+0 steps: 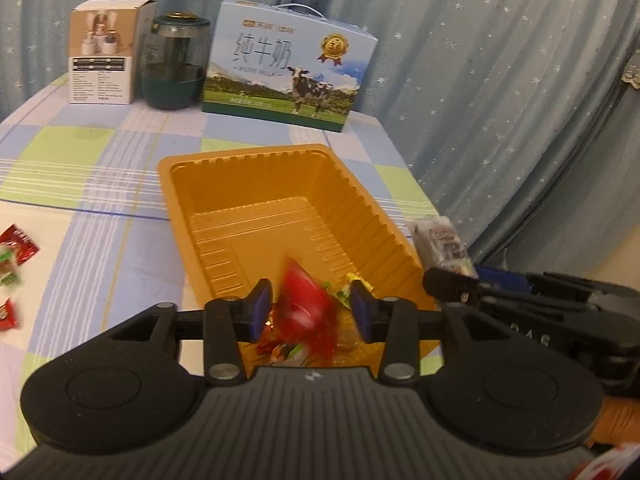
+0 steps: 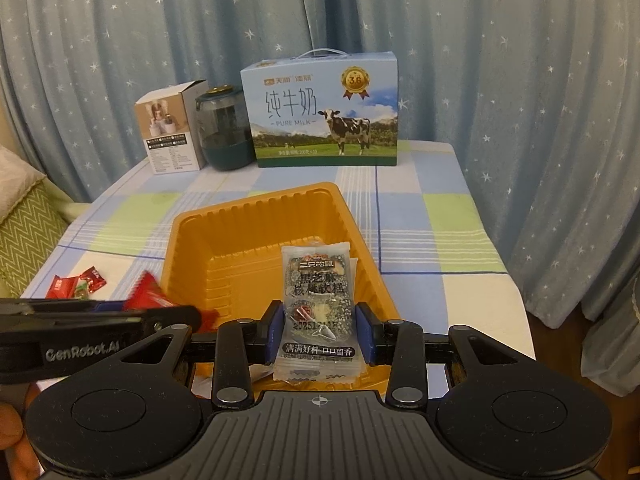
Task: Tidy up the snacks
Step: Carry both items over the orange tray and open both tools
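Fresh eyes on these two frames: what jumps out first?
The orange tray at table centre, with the right claw holding a clear-wrapped snack over its near end. The left claw stands open above the tray's near corner, a blurred red packet between its fingers. Behind sits a blue milk box with a cow, against the starry curtain.

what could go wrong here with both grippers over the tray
1. The grippers are close together over the near end of the tray; the left gripper and right gripper could knock each other.
2. The red packet is blurred between open jaws, apparently dropping; it might bounce off the snacks below.
3. The grey packet sits between the right fingers with small gaps showing; the grip looks uncertain, so it may slip early.
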Available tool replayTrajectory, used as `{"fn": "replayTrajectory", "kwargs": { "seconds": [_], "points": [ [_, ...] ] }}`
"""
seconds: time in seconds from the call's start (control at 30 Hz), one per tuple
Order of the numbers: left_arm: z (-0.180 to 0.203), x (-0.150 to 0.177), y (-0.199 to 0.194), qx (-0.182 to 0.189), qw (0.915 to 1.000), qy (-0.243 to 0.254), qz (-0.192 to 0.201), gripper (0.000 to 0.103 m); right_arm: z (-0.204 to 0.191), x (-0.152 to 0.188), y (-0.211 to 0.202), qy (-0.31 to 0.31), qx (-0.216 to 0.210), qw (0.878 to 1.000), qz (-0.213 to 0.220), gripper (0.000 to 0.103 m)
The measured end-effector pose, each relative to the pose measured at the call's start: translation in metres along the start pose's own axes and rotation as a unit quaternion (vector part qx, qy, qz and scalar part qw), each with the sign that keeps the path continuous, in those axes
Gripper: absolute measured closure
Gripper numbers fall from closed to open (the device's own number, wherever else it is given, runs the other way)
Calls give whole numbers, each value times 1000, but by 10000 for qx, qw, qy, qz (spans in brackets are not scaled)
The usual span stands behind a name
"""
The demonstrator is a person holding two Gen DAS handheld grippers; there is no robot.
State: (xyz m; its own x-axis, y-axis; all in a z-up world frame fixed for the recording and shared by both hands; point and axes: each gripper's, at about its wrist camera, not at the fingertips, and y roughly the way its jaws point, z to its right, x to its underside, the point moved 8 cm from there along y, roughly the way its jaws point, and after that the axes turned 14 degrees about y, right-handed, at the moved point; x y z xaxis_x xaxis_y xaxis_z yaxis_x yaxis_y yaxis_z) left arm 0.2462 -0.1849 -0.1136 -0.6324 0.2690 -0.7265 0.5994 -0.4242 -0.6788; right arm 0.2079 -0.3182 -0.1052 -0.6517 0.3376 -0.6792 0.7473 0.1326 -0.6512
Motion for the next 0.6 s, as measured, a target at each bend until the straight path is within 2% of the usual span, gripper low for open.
{"fn": "replayTrajectory", "kwargs": {
  "seconds": [0.27,0.6],
  "points": [
    [-14,2,-8,-196,9998,-66,-4,52,5,-2,2,78,27,10000,-16,64],
    [-24,16,-26,-421,9991,-96,-37,52,-6,-3,0,59,-100,9999,-7,64]
  ]
}}
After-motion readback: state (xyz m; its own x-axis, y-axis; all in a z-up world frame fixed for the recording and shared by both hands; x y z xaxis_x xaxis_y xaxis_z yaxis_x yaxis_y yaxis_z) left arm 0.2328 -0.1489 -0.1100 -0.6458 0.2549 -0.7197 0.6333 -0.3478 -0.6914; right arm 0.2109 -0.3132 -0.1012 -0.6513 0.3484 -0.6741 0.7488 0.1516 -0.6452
